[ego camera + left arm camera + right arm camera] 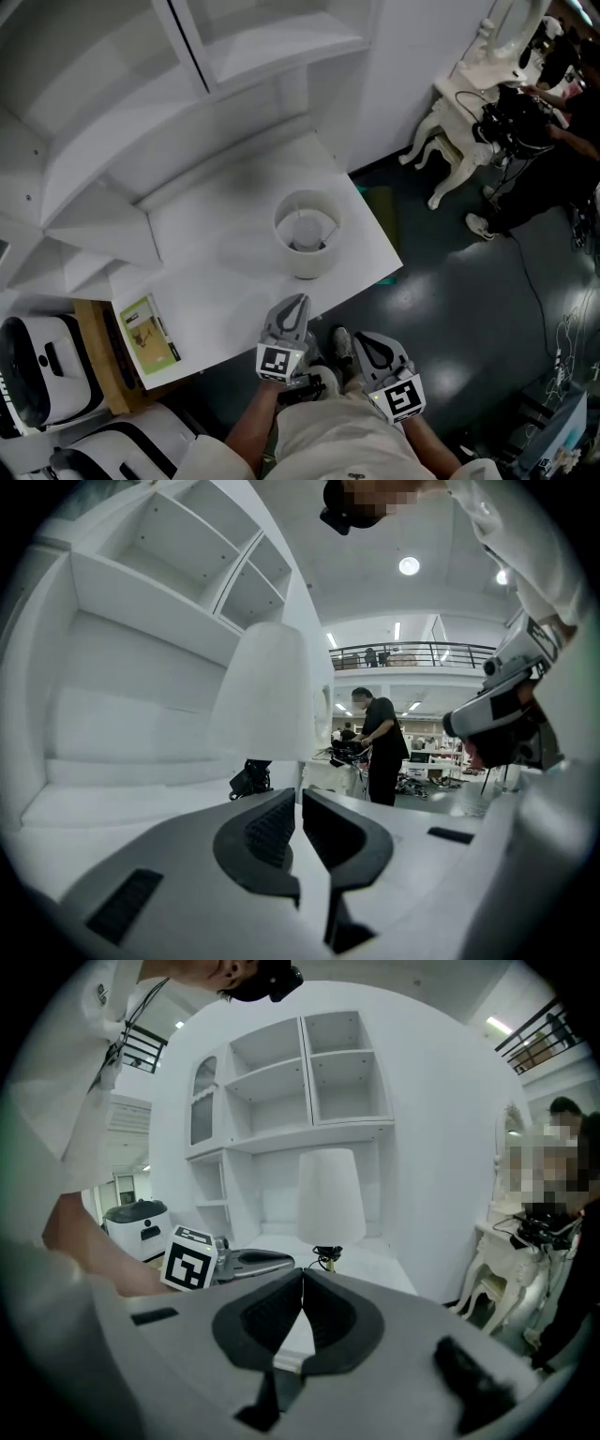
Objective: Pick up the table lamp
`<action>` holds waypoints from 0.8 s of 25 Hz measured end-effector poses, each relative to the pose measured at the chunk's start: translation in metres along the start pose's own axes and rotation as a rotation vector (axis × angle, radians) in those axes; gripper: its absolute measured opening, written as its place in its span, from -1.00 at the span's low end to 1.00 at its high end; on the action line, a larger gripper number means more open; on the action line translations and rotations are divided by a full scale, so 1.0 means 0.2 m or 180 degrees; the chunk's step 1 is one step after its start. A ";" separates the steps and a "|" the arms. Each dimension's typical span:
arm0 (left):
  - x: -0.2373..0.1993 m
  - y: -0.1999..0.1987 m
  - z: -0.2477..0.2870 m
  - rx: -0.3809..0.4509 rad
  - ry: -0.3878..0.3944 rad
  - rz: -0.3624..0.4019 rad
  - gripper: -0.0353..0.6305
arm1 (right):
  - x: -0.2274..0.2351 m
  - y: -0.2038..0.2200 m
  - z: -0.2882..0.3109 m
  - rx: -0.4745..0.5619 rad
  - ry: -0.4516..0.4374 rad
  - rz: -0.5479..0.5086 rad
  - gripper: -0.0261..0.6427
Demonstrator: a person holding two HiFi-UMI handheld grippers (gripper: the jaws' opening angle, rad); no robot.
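The left tongs (296, 306) and right tongs (368, 346) are both closed and empty, side by side at the near edge of the table (211, 234). Going in with the jaws together would likely shove the light shade and tip the table lamp (307, 234) over. The slim stem under the shade also looks easy to miss. The lamp stands upright near the table's near right corner, just beyond the left tongs' tips, untouched.

Table lamp (306, 234) on desk (211, 239), shelves (122, 131) behind it, booklet (148, 333) on desk's left end, vanity table (461, 117) far right
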State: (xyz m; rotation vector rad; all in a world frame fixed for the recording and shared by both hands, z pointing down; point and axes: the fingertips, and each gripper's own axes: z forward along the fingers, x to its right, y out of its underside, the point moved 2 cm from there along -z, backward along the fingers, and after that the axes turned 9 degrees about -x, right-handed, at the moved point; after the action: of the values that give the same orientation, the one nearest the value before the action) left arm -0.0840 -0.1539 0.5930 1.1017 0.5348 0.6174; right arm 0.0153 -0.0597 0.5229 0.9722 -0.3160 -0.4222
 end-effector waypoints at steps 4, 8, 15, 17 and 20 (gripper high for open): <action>-0.04 0.05 0.08 -0.0040 0.0058 -0.0005 -0.82 | 0.00 0.03 0.00 -0.0042 0.0083 0.0088 -0.89; -0.08 0.10 0.17 -0.0061 0.0087 -0.0072 -0.57 | 0.01 0.02 0.00 -0.0034 0.0167 0.0125 -0.89; -0.16 0.17 0.33 -0.0083 -0.0023 -0.0053 -0.31 | 0.03 0.07 -0.01 -0.0129 0.0270 0.0195 -0.89; -0.19 0.18 0.37 -0.0078 -0.0068 -0.0062 -0.24 | 0.03 0.09 -0.01 -0.0158 0.0289 0.0202 -0.89; -0.22 0.19 0.42 -0.0074 -0.0142 -0.0049 -0.19 | 0.03 0.12 -0.02 -0.0196 0.0306 0.0222 -0.89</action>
State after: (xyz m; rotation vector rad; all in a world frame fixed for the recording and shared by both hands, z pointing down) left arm -0.0658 -0.2271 0.6635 1.0862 0.4961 0.5830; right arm 0.0271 -0.0482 0.5410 0.9154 -0.2479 -0.3188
